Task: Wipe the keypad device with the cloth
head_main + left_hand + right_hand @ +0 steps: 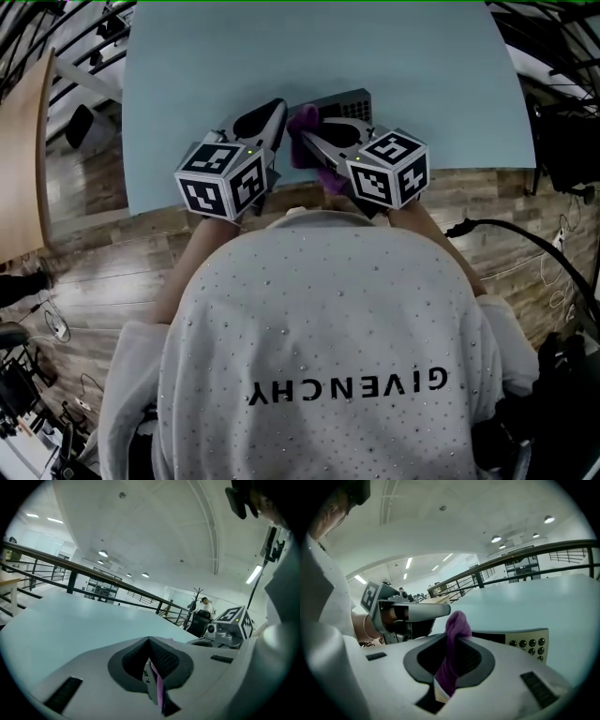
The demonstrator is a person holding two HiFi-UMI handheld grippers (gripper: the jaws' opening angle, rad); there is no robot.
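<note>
Pinching the purple cloth (457, 620) mid-frame, the right gripper (451, 641) jaws are closed; the left gripper (150, 645) jaws clamp a grey-purple strip (156, 686).

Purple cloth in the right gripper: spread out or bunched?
Bunched. The purple cloth is pinched between the right gripper's jaws, a rounded wad poking above them.

One keypad device (344, 100), one purple cloth (305, 123), one worktop (187, 84). Two grippers at near edge: left gripper (273, 118), right gripper (313, 141).
</note>
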